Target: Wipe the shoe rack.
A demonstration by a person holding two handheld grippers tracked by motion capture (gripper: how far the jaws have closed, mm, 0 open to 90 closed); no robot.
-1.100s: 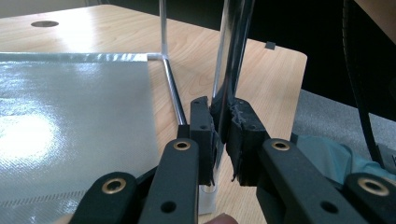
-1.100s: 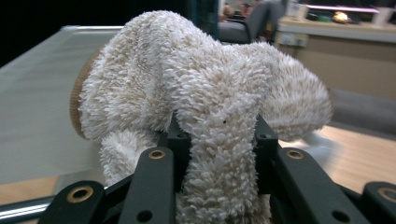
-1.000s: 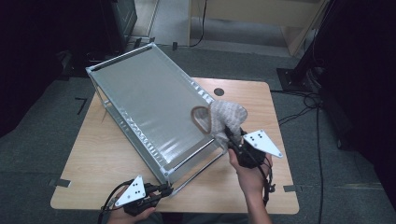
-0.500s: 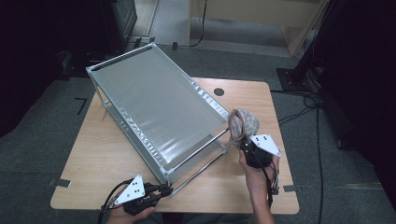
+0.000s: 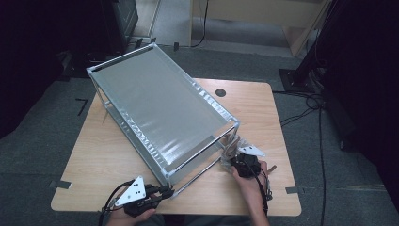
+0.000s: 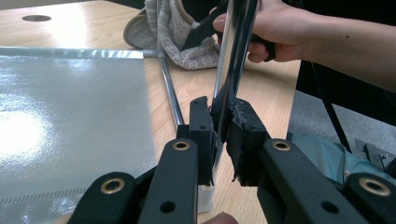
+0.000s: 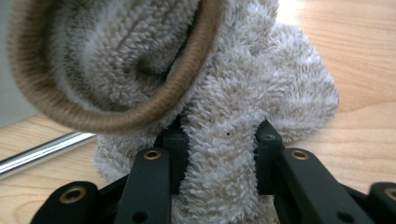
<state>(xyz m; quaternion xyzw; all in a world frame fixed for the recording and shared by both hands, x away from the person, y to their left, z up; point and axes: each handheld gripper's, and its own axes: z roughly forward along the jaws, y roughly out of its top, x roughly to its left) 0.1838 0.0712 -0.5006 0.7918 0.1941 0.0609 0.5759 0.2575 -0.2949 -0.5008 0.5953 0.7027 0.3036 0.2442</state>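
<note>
A fluffy grey slipper (image 7: 219,93) with a brown trim sits between the jaws of my right gripper (image 7: 219,154), which is shut on it. In the high view the slipper (image 5: 231,145) is low over the wooden table (image 5: 254,103), beside the front right corner of a chrome rack (image 5: 160,110) with a silver fabric shelf. My left gripper (image 6: 223,123) is shut on a chrome post (image 6: 233,51) of the rack at its near corner. In the left gripper view the slipper (image 6: 163,28) rests behind a thin floor rail, with the other hand beside it.
The rack stands at an angle across the left and middle of the table. A round cable hole (image 5: 220,92) is at the table's far edge. Cables (image 5: 310,101) lie on the floor to the right. Bare wood shows to the right of the rack.
My right gripper has come down with the slipper from the height of the rack's top to just over the table beside its corner. The left gripper has kept still.
</note>
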